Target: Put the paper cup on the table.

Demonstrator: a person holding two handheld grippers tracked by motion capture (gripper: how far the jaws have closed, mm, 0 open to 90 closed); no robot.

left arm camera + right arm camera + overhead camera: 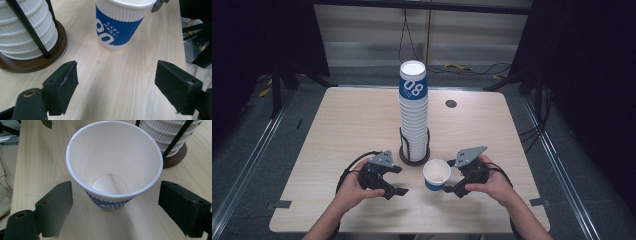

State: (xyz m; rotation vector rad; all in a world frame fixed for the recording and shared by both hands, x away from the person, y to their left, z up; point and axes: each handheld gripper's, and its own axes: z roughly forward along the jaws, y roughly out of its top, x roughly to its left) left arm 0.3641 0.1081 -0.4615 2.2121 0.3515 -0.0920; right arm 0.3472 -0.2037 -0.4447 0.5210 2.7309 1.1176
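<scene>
High view shows a white ribbed paper cup with a blue band (436, 175) standing upright on the pale wooden table (337, 125), mouth up, its long axis vertical, just in front of the dark round holder base (404, 156) that carries a tall stack of white ribbed cups (414, 112). The right gripper (451, 190) sits just beside the single cup, jaws spread wide to either side of it without touching; the right gripper view looks down into the cup's empty white inside. The left gripper (396, 181) rests to the cup's left, near but apart from it, jaws wide apart and holding nothing, bare tabletop between them in the left gripper view.
</scene>
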